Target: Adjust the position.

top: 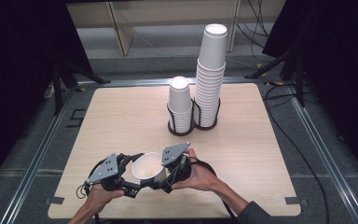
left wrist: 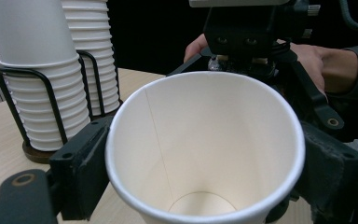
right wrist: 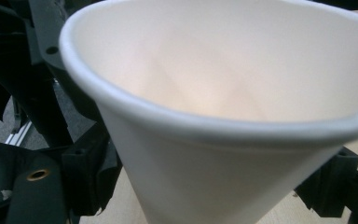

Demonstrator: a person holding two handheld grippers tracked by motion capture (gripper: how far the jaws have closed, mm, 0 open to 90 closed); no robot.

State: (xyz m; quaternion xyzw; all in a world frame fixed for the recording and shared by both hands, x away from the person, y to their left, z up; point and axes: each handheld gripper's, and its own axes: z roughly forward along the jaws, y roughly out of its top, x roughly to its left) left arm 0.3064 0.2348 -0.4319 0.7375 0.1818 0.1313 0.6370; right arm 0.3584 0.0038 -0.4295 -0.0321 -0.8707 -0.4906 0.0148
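Currently a white paper cup (top: 149, 167) sits tilted between both grippers at the table's near edge; the left gripper (left wrist: 200, 186) pinches its sides, the right gripper (right wrist: 205, 186) clamps it too; ease one grip off gently to avoid crushing it.

Left gripper (top: 129, 173) clamped, right gripper (top: 168, 175) clamped (tips nearly meeting)
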